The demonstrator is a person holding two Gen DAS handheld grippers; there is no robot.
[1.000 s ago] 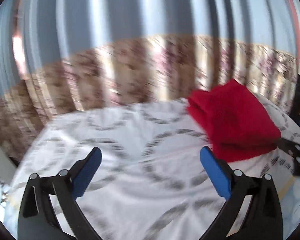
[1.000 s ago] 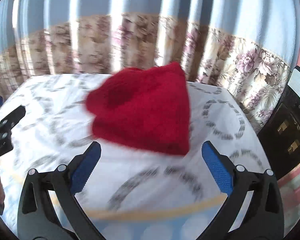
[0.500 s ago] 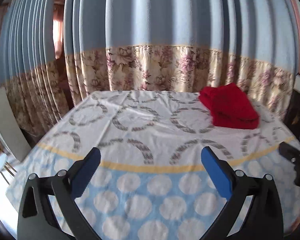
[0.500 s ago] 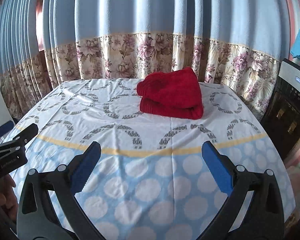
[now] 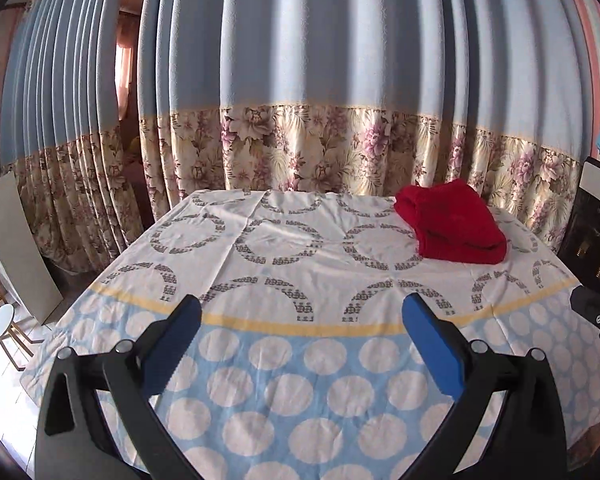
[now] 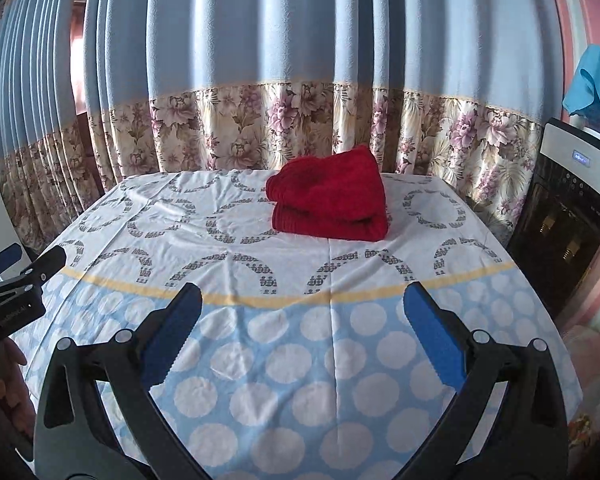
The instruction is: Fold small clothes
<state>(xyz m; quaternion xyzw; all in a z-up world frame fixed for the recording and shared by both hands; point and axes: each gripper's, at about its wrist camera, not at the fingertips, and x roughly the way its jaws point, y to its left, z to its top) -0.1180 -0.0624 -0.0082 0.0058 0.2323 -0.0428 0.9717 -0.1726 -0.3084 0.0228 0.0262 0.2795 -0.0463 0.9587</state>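
Observation:
A folded red knit garment point(image 5: 454, 224) lies at the far right of the table, on a white and blue patterned cloth point(image 5: 284, 256). It also shows in the right wrist view point(image 6: 332, 198), at the far middle of the cloth point(image 6: 260, 336). My left gripper point(image 5: 300, 320) is open and empty, held above the near part of the table, well short of the garment. My right gripper point(image 6: 300, 308) is open and empty too, over the near edge. Each gripper shows at the edge of the other's view.
Blue curtains with a floral hem point(image 5: 320, 148) hang close behind the table. A dark water dispenser point(image 6: 564, 220) stands at the right. A white board point(image 5: 16, 248) and a small stool point(image 5: 4, 324) stand at the left on the floor.
Both grippers have drawn back from the folded red garment toward the near edge of the table. The garment lies where it was, now farther off. Both stay open.

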